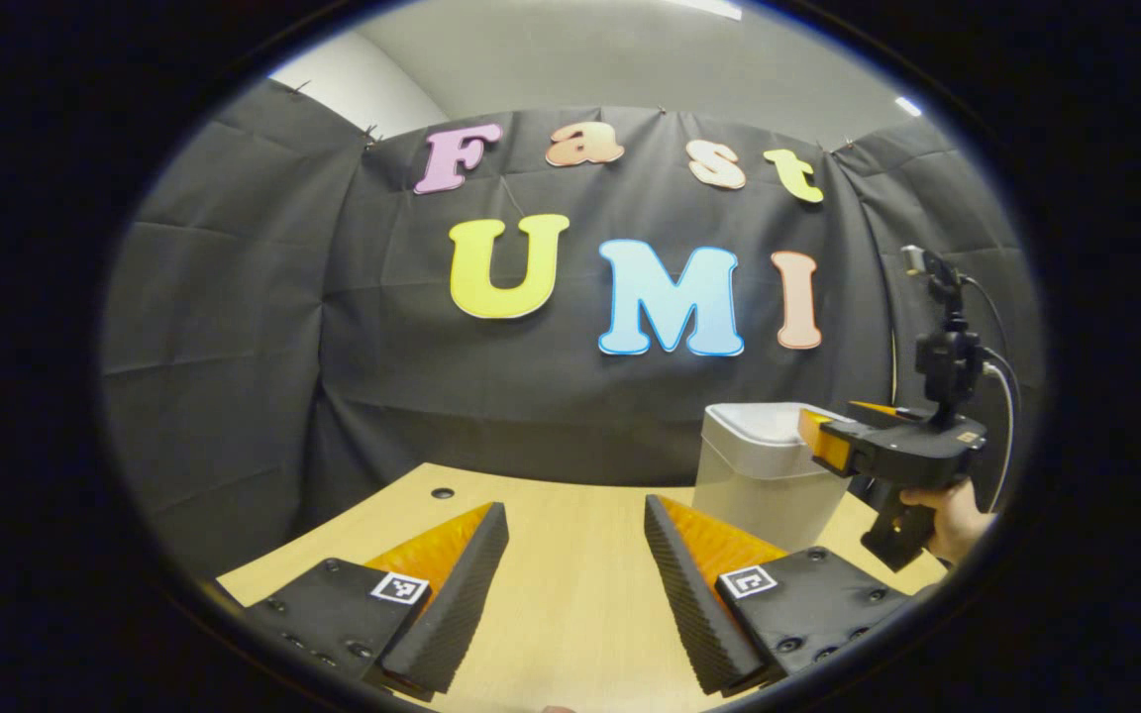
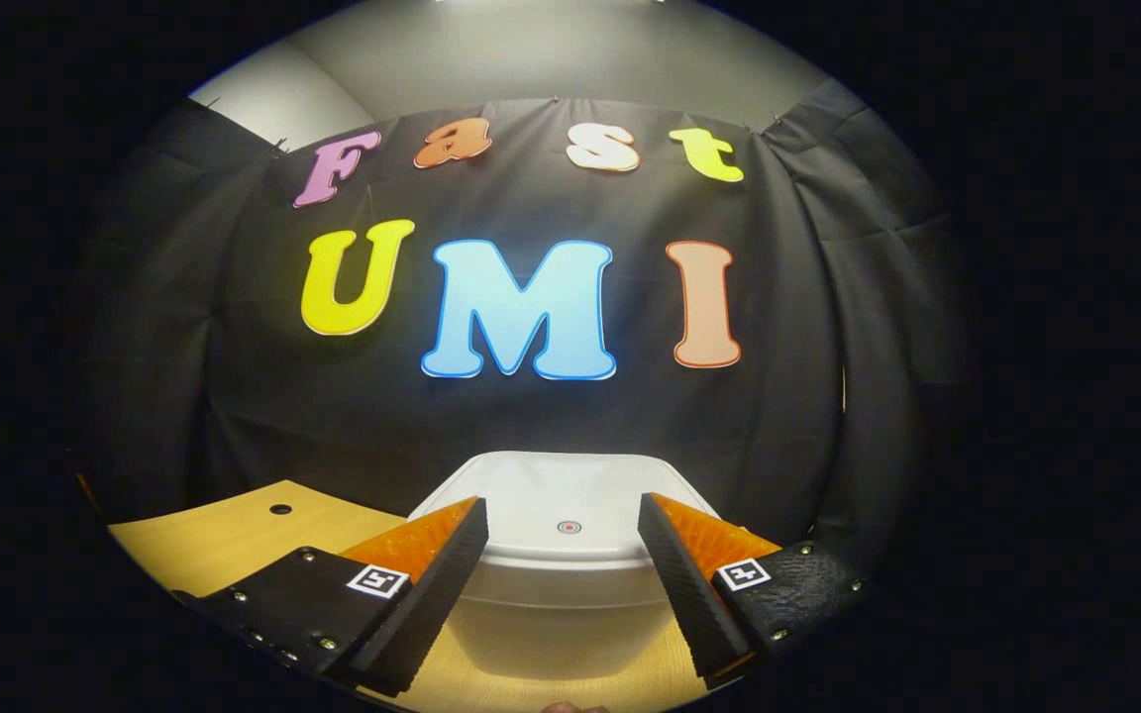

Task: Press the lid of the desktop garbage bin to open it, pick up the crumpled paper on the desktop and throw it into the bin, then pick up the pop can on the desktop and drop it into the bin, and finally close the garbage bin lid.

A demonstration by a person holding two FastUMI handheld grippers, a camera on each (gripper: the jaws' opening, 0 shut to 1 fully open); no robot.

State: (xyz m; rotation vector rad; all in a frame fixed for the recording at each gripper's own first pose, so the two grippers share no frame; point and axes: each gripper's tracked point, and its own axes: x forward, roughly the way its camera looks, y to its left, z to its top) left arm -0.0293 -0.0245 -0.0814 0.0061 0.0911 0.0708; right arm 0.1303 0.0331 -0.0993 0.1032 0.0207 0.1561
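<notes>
- In the left gripper view, my left gripper [image 1: 575, 584] sits low over the wooden desk [image 1: 570, 604], its two fingers spread wide with only bare wood between them.
- This view places the bin [image 1: 764, 475] to the right, standing upright on the desk near the black cloth wall [image 1: 234, 327], its lid [image 1: 759, 424] flat and closed.
- It also gives a side look at my right gripper [image 1: 823, 439], held by a hand [image 1: 952, 515] at the right edge, with its front end over the right side of the lid. From this angle I cannot tell how far apart those fingers are, or whether they touch the lid.
- A small dark hole [image 1: 443, 492] shows in the desk near the wall, left of the bin.
- The right gripper view answers the first question: the right gripper [image 2: 563, 584] has its fingers spread wide, gripping nothing.
- Here the bin [image 2: 561, 619] is straight ahead and close, framed between the two fingers, with the closed lid [image 2: 561, 495] seen from just above.
- This view adds a small round button [image 2: 570, 527] at the lid's front centre, between the fingertips.
- The desk [image 2: 224, 545] shows to the left of the bin, with the same hole [image 2: 280, 509].
</notes>
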